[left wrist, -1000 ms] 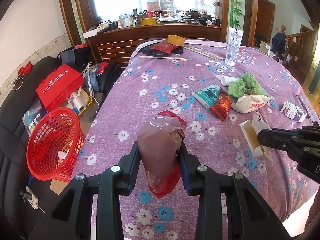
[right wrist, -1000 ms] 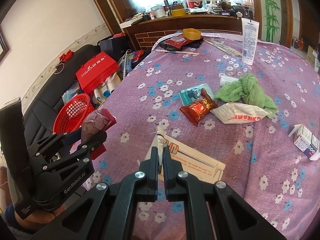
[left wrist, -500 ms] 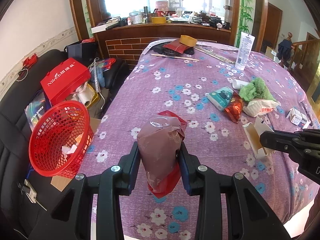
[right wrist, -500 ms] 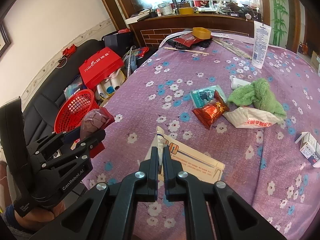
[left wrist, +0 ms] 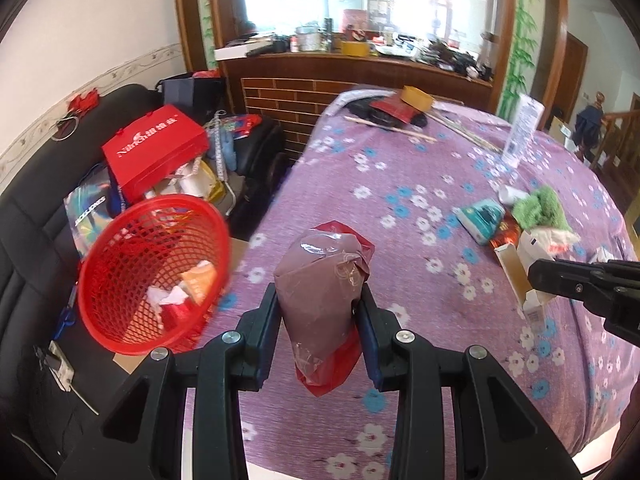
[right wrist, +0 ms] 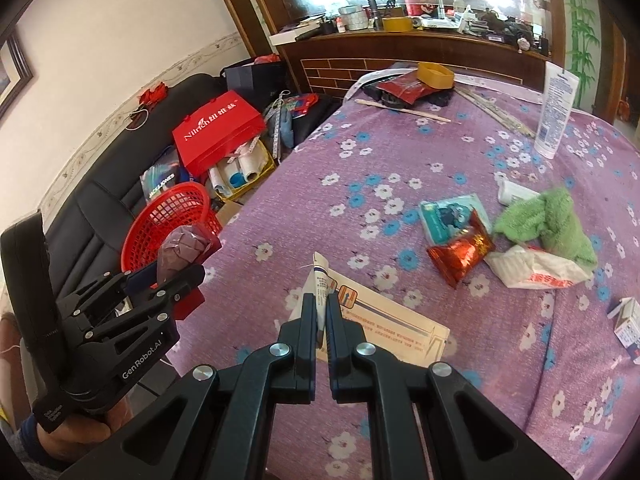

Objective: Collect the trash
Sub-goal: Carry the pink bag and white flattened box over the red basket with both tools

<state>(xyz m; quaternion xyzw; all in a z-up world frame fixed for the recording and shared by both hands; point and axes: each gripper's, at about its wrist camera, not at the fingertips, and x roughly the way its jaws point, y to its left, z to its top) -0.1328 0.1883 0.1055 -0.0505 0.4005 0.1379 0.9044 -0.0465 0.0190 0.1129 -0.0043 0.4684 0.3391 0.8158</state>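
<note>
Crumpled wrapper [left wrist: 324,280] sits pinched between left tongs [left wrist: 320,312].

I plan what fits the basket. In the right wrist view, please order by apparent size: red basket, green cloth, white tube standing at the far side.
1. red basket
2. green cloth, nearly equal; unsure
3. white tube, farther away, so maybe not truly smallest

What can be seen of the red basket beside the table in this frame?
The red basket is a round, open-mesh bin that looks like plastic, with a solid rim. It sits tilted on the black sofa at the table's left edge, its mouth facing the left wrist camera. Inside lie crumpled scraps: white paper, an orange piece and something red. A flat piece of cardboard shows beneath it. Neither tool touches it.
</note>
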